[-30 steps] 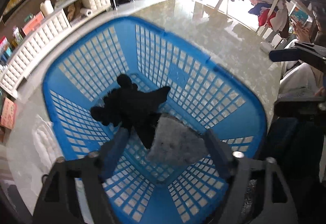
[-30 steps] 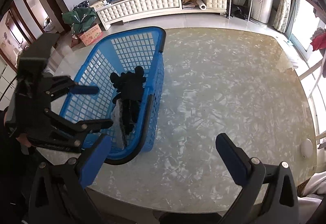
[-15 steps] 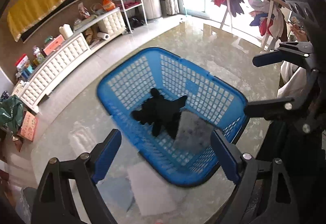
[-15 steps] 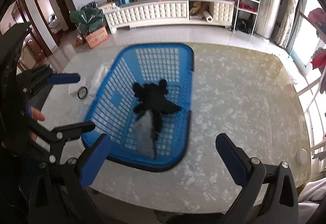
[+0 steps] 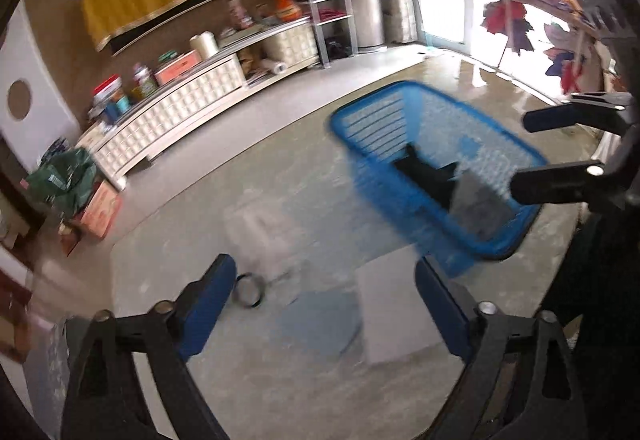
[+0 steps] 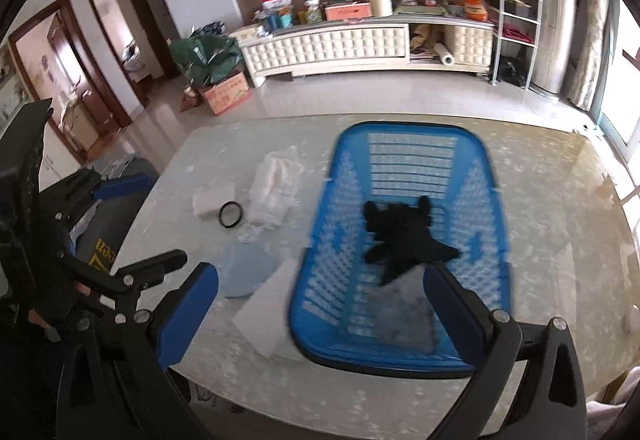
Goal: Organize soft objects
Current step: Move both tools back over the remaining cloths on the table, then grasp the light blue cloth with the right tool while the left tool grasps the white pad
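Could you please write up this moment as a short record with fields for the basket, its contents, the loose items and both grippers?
basket: blue basket on the glass table
contents: black soft item and grey cloth
loose items: light blue cloth, white sheet, black ring, all left of the basket
left gripper: jaws opening, nothing between
right gripper: open, holds nothing

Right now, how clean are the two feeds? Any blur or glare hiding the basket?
Left wrist view: heavy motion smear; the basket and the cloths on the table are streaked, with window glare behind. Right wrist view: milder blur; the black cloth reads clearly, and strong fisheye bends the table edge.
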`<state>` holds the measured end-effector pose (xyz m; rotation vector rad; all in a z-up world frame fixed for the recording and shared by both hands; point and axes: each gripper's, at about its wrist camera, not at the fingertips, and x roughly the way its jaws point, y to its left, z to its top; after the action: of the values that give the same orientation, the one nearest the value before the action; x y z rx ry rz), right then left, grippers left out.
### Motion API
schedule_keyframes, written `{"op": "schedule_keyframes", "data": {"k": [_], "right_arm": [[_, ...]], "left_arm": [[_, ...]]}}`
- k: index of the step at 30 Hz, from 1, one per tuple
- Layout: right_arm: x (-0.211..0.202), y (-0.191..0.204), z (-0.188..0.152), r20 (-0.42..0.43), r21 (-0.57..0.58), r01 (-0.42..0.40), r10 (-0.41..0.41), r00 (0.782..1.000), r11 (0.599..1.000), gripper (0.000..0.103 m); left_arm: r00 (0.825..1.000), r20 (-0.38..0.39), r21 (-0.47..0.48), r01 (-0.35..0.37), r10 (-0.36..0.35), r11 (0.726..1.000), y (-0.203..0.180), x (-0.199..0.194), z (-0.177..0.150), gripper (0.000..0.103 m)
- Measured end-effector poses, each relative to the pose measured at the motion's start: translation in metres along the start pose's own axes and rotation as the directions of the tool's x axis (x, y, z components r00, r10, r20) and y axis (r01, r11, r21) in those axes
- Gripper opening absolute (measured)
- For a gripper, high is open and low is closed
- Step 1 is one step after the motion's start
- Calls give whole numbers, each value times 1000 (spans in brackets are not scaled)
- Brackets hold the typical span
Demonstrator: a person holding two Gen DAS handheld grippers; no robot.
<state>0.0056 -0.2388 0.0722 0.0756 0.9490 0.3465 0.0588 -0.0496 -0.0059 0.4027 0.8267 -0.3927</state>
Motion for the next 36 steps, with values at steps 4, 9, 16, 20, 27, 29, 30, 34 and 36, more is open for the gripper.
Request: {"op": "schedule_keyframes", "data": {"k": [4,9,16,20,27,29,30,34,36], "right_arm": [[20,22,6,-28,-41,-13,12,1000,999,103],[52,49,17,-71,-79,-22,17,997,997,103],[95,80,20,-145,-154,-35,12,989,987,103],[120,93,14,-197,-187,-45,7,980,981,103],[158,102,8,-274,-212,-53,-8,962,976,103],[169,105,6,-295,-218,-50,-17,955,975,103],[172,106,5,-303,-220,-50,-20,953,974,103],[186,108,0,-335,-223,-51,-28,942,973,103],[193,110,-2,-348,-236,-50,-36,937,971,103]], "left_arm": [[999,-36,-66,-3,1,998,32,6,-21,103],[995,-87,-101,-47,38,994,67,17,-47,103],[986,-158,-141,-77,54,987,115,33,-75,103],[981,-187,-141,-70,43,988,137,45,-82,103],[979,-203,-99,2,-22,995,159,74,-77,103],[979,-201,-66,31,-44,997,162,80,-74,103],[978,-201,-34,51,-57,998,164,86,-73,103],[973,-218,54,90,-76,994,170,106,-69,103],[969,-226,68,116,-98,991,174,116,-68,103]]}}
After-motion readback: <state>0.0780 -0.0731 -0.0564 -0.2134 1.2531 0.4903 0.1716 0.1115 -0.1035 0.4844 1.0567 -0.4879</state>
